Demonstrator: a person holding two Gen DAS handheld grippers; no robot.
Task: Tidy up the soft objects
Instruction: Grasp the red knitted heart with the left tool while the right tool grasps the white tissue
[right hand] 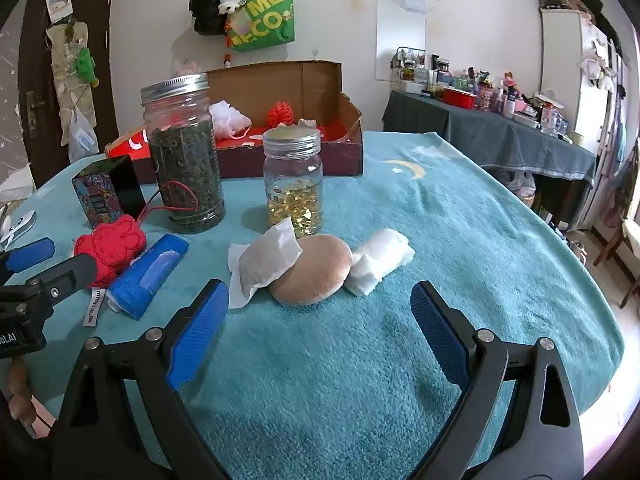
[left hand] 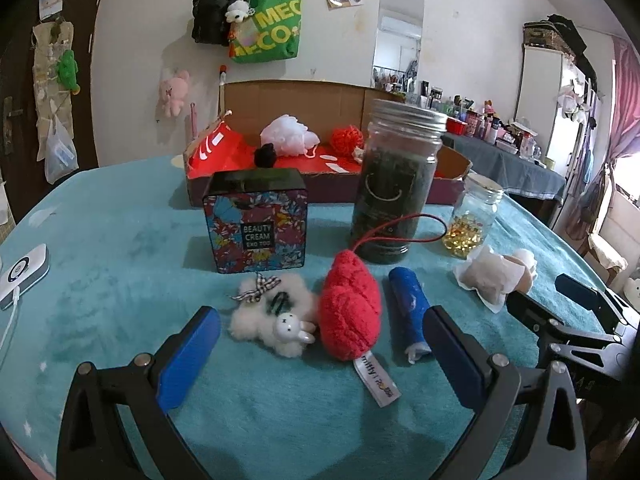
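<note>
A red knitted plush (left hand: pixel 350 308) with a red cord lies on the teal blanket, just beyond my open left gripper (left hand: pixel 320 342). A white fluffy rabbit charm (left hand: pixel 276 316) lies to its left and a blue roll (left hand: pixel 410 312) to its right. My right gripper (right hand: pixel 318 316) stands open just short of a tan round sponge (right hand: pixel 316 270), with a white paper sachet (right hand: pixel 264 262) on its left and a white folded pad (right hand: pixel 380 260) on its right. An open cardboard box (left hand: pixel 304 100) at the back holds a white mesh puff (left hand: pixel 290 136), a red knitted ball (left hand: pixel 347 139) and a small black pompom (left hand: pixel 266 156).
A patterned beauty-cream tin (left hand: pixel 256 222), a tall jar of dark leaves (left hand: pixel 394 184) and a small jar of gold capsules (right hand: pixel 293 184) stand between the grippers and the box. A white device (left hand: pixel 22 276) lies at the far left. The blanket edge (right hand: pixel 600 320) drops off on the right.
</note>
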